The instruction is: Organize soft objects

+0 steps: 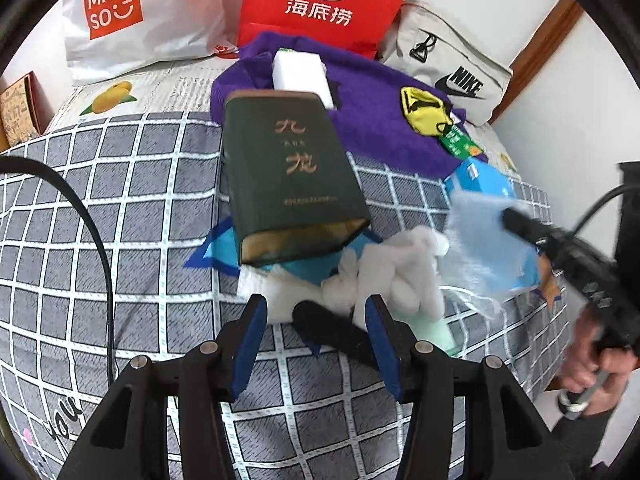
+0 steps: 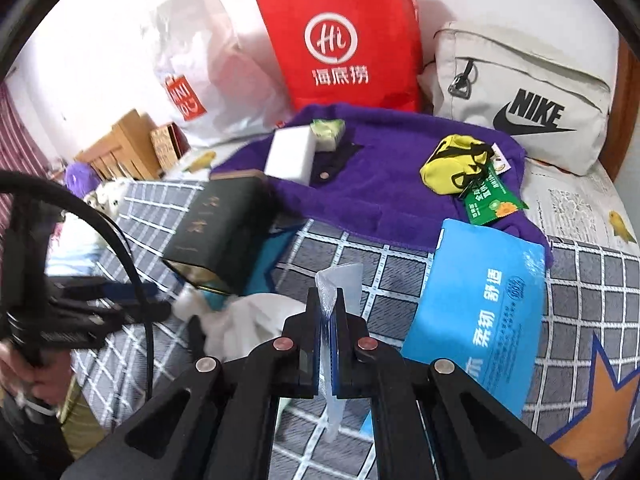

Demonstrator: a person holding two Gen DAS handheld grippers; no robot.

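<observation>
On the checked bed cover (image 1: 120,184) lie white crumpled tissues (image 1: 400,276), a black strip (image 1: 332,330) and a dark green tin (image 1: 288,176) resting on blue cloth. My left gripper (image 1: 316,320) is open, its blue pads on either side of the black strip, just before the tissues. My right gripper (image 2: 328,304) is shut on a thin translucent plastic wrapper (image 2: 340,280), held above the bed; it also shows in the left wrist view (image 1: 476,240). A blue tissue pack (image 2: 480,304) lies to its right.
A purple towel (image 2: 380,184) carries a white sponge block (image 2: 290,156), a yellow pouch (image 2: 452,168) and a green sachet (image 2: 488,200). A red paper bag (image 2: 340,36), a white Miniso bag (image 1: 132,12) and a Nike bag (image 2: 520,96) stand against the wall.
</observation>
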